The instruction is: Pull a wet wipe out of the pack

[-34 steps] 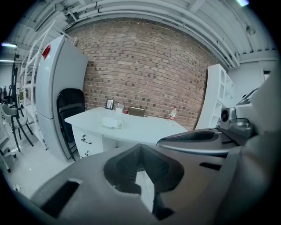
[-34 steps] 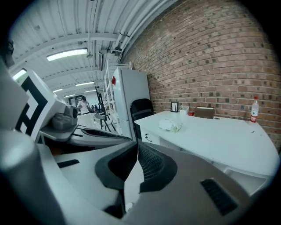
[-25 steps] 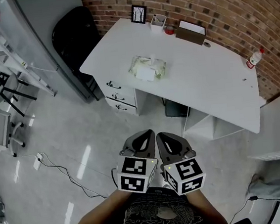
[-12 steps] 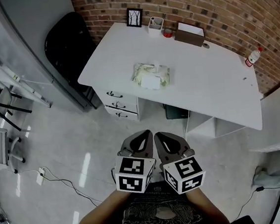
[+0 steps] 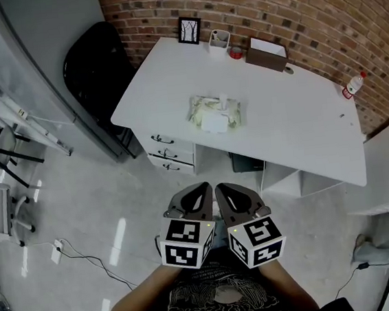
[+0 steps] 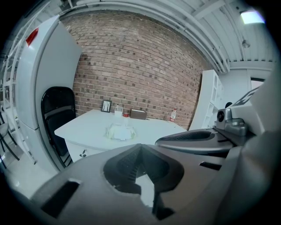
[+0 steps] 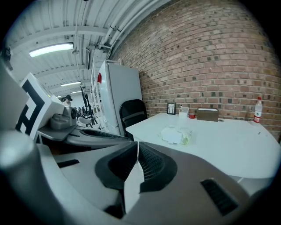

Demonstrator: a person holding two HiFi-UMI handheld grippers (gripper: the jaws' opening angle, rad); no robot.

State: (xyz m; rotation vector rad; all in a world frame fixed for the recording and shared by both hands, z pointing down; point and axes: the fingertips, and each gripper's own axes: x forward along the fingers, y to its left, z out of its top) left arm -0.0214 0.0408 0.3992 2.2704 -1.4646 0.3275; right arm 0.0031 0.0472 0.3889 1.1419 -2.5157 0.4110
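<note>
The wet wipe pack (image 5: 214,113) lies on the white desk (image 5: 295,127), greenish with a white flap on top. It also shows far ahead in the left gripper view, pack (image 6: 119,132), and in the right gripper view, pack (image 7: 176,135). My left gripper (image 5: 199,191) and right gripper (image 5: 227,191) are held side by side close to my body, over the floor and well short of the desk. Both are shut with nothing between their jaws, as seen at the left gripper (image 6: 139,148) and the right gripper (image 7: 137,146).
At the desk's far edge stand a picture frame (image 5: 189,30), a white cup (image 5: 219,40), a brown box (image 5: 265,53) and a small bottle (image 5: 353,86). A black chair (image 5: 98,58) and a grey cabinet (image 5: 44,43) stand to the left. Drawers (image 5: 166,147) sit under the desk. A cable (image 5: 87,256) lies on the floor.
The desk and pack have shifted slightly lower and to the right in the head view. Both grippers stay shut and in the same place before my body.
</note>
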